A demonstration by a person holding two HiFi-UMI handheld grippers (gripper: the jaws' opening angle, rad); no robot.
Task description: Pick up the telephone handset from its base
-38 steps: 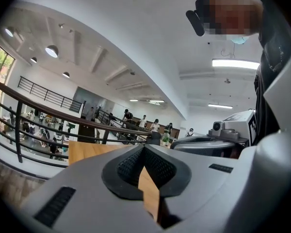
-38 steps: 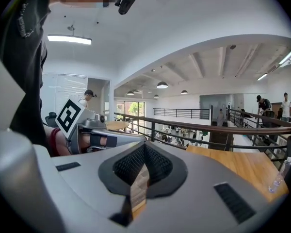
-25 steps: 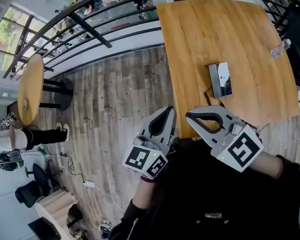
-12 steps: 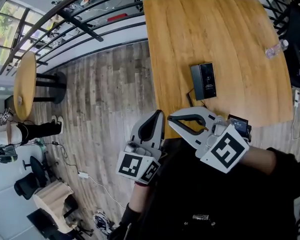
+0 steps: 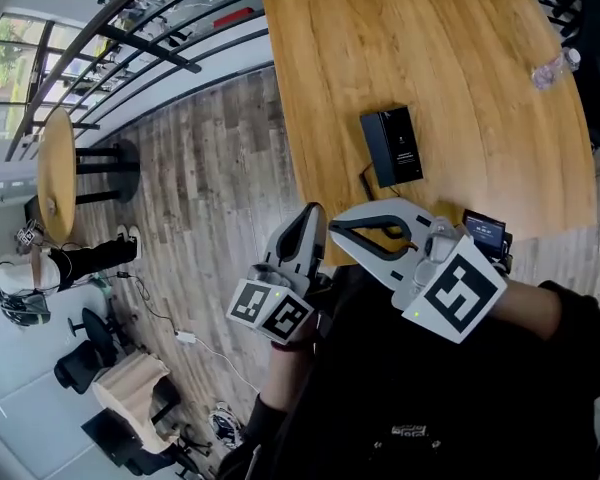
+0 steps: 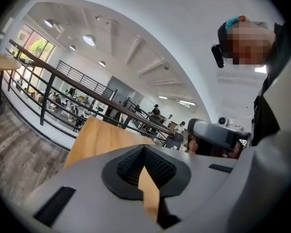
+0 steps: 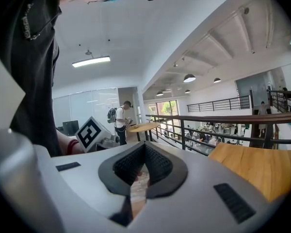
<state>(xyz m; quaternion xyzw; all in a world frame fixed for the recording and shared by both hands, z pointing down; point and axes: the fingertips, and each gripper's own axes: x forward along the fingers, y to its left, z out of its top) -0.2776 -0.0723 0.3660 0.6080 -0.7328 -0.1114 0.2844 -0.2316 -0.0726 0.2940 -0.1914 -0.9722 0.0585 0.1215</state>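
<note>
At near edge of light wooden table (image 5: 460,58), left gripper (image 5: 311,217) and right gripper (image 5: 338,230) both pressed together, empty. Black rectangular telephone (image 5: 391,146) at 1 o'clock, untouched, nothing lifted. Reach, grasp, lift remain.

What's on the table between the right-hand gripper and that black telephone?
In the head view, only bare wooden table, apart from a thin dark cord trailing from the telephone toward the right gripper.
</note>
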